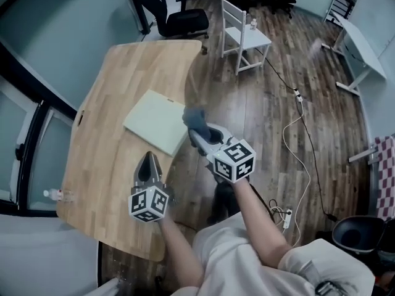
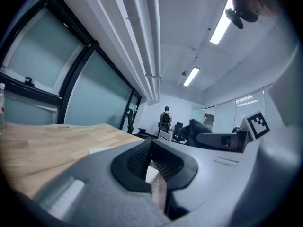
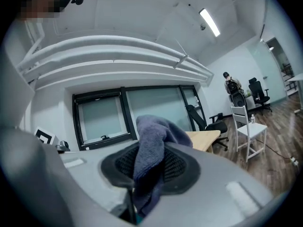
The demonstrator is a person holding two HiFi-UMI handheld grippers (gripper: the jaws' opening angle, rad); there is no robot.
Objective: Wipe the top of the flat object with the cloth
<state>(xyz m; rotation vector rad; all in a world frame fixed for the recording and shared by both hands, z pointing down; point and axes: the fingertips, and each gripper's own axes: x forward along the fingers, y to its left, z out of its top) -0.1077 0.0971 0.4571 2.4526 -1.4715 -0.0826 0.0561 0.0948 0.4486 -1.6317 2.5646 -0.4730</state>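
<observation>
the worktop [image 1: 111,103] is carrying the flat object [image 1: 157,121] at its right edge. the left gripper [image 1: 148,159] is hovering, jaws pressed together, empty. the right gripper [image 1: 200,135] is pinching the cloth [image 1: 195,118], probably soft and limp, by a bunched fold beside it.

we see the flat object [image 1: 157,121], a thin pale green square panel, lying flat on the wooden tabletop [image 1: 111,134], turned diagonal to it, with one corner at the tabletop's right edge in the head view. the cloth [image 1: 196,118], blue-grey and bunched, is pinched between the jaws of the right gripper [image 1: 200,129], just beside that corner; we cannot tell whether they touch.
</observation>
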